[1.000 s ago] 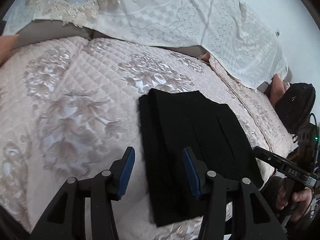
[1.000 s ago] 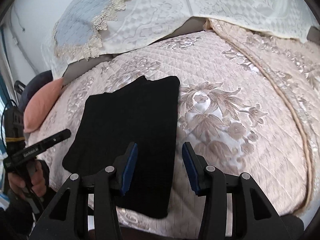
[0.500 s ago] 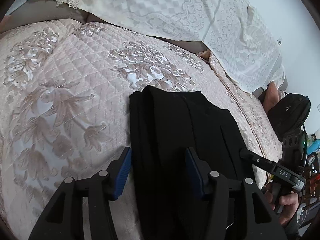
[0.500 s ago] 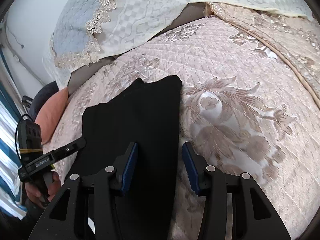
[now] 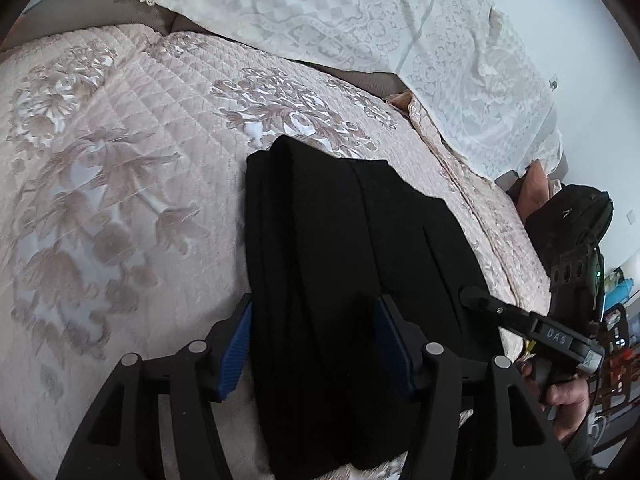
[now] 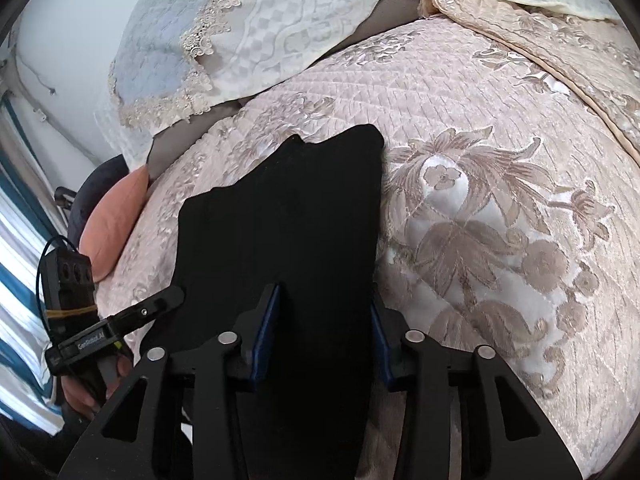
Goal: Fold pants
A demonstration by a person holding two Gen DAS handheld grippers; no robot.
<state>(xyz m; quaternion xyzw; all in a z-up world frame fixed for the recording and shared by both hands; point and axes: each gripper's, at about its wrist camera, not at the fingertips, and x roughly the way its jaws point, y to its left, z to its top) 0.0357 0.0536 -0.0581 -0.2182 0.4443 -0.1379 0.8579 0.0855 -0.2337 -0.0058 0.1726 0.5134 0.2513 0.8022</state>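
Observation:
Black pants lie folded into a long strip on a pink quilted bedspread. My left gripper is open, its blue pads on either side of the strip's near left part. In the right wrist view the pants fill the middle, and my right gripper is open over their near right edge. Each gripper shows in the other's view: the right one at the pants' right edge, the left one at their left edge.
White lace covers drape the headboard and pillows at the back. An orange cushion and a dark bag lie off the bed's side. The bedspread's piped edge runs beside the pants.
Both grippers have moved forward and down over the near end of the pants. The left one also shifted right, so the fabric now lies between its pads. The pants have not moved.

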